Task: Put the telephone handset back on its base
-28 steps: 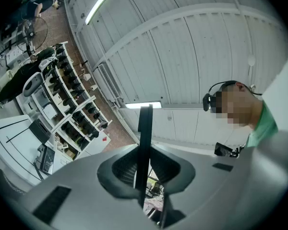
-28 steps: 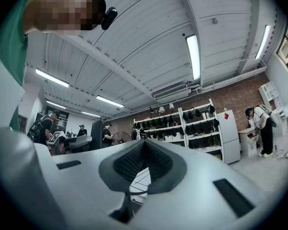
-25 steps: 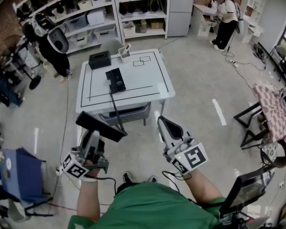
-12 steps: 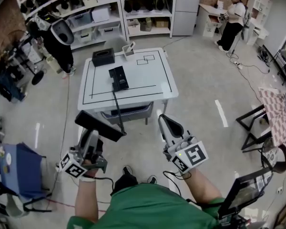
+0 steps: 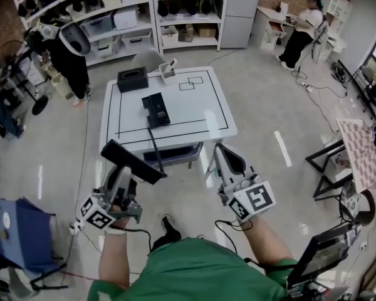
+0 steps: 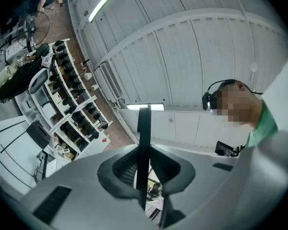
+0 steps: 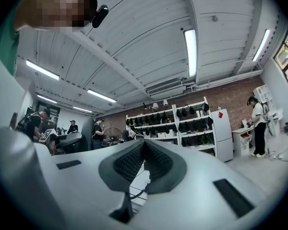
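**Closing on the table, handset in tow**

Edging toward the white table point(image 5: 200, 115) over the last second, but gaining only a little ground. Still carrying the black handset point(image 5: 133, 162) clamped edge-on in the left gripper point(image 5: 121, 175), jaws pressed against its two flat faces, up over the floor and well apart from the base point(image 5: 155, 108). Trailing the cord point(image 5: 153, 144) from the handset back up to that base, near the middle of the table. Keeping the right gripper point(image 5: 229, 162) alongside, pads shut together on nothing. No placing yet. Probably more approach needed before lowering the handset onto its cradle. Worth minding the cord on the way in.
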Tool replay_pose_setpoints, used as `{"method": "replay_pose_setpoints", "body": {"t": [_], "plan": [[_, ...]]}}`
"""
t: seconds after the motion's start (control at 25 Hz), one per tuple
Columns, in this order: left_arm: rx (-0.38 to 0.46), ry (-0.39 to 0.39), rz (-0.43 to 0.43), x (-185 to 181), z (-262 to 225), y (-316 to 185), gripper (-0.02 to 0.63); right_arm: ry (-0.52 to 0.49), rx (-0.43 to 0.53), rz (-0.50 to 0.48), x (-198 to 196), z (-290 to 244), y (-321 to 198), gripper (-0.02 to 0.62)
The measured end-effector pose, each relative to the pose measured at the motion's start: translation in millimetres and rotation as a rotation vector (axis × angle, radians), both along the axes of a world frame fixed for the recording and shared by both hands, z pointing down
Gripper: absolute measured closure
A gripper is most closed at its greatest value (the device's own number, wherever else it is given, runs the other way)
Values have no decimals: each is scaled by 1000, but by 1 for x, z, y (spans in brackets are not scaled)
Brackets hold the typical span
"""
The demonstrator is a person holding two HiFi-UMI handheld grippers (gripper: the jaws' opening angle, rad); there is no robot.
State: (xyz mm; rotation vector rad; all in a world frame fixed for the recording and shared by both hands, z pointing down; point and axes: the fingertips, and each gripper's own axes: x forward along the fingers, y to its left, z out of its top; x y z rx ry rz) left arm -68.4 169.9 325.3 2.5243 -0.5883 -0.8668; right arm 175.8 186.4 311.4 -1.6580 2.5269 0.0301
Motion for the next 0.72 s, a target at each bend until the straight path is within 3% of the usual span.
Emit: {"method": "replay_pose_setpoints", "body": {"t": [0.72], "plan": [[-12,26,103,-74,18,-127,526,32,-30,97,-82,9,-127,572]]}}
